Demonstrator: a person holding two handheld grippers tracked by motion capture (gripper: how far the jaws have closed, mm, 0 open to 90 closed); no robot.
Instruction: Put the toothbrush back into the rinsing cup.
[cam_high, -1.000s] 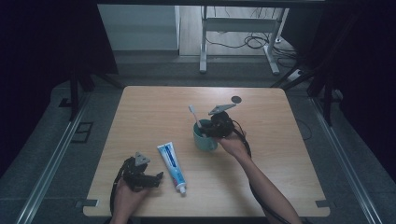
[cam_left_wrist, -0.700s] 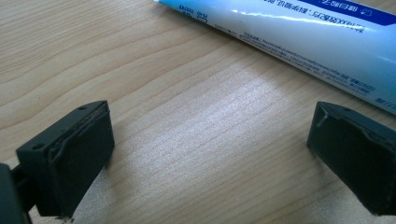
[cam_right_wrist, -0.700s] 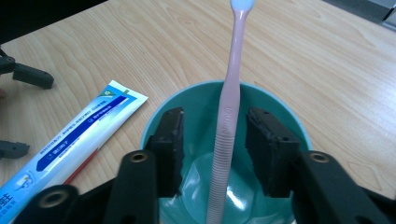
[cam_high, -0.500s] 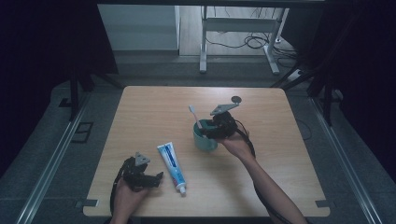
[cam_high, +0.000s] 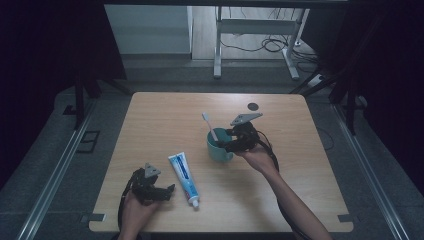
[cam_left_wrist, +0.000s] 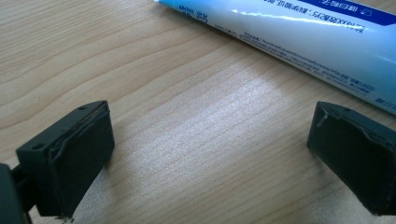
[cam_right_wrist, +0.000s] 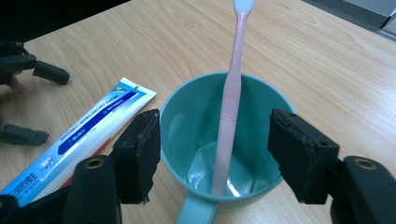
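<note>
Right gripper view: right gripper (cam_right_wrist: 212, 154) gapes wide around the cup (cam_right_wrist: 229, 149), holding nothing; rigid, likely slick, so pinch its rim; left gripper (cam_left_wrist: 205, 154) open, empty.

1. Setting: a lab-style recording space, not a home.
2. Evidence: a bare wooden table (cam_high: 300, 200) stands alone on grey floor, flanked by metal rails (cam_high: 55, 175).
3. Dark curtains (cam_high: 45, 60) enclose both sides.
4. Behind, loose cables (cam_high: 260, 45) trail beneath a white desk frame (cam_high: 220, 45).
</note>
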